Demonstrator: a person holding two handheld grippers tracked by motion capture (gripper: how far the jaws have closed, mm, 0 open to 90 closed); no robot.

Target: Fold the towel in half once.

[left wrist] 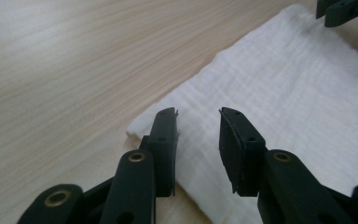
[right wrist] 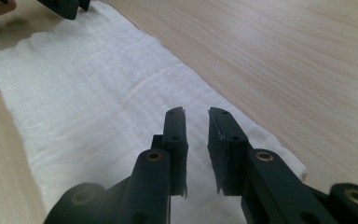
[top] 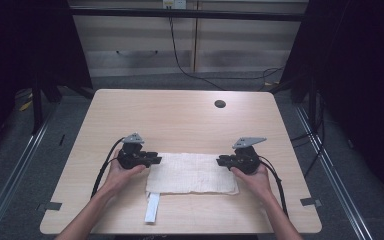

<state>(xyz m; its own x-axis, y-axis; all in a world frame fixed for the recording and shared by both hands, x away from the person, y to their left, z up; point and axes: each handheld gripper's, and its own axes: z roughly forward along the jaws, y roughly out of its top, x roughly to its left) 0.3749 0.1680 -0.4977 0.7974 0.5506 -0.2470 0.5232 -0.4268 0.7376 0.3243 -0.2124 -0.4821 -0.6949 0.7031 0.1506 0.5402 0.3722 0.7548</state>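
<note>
A white folded cloth (top: 192, 172) lies flat on the near half of the wooden table (top: 180, 120), and a white tag strip (top: 152, 207) sticks out from its near left corner. My left gripper (top: 156, 159) points right at the cloth's left far corner. In the left gripper view, my left gripper (left wrist: 198, 116) hovers over the corner of the cloth (left wrist: 284, 93), jaws apart with nothing between them. My right gripper (top: 220, 161) points left at the right far corner. In the right gripper view, my right gripper (right wrist: 196, 114) stands over the cloth (right wrist: 88, 84) with a narrow empty gap.
A dark round cable hole (top: 220, 104) sits in the tabletop at the far right. Bare wood stretches beyond the cloth. Grey tape marks (top: 310, 202) lie near the table's front corners. Cabinets and a hanging cable (top: 180, 60) stand behind the table.
</note>
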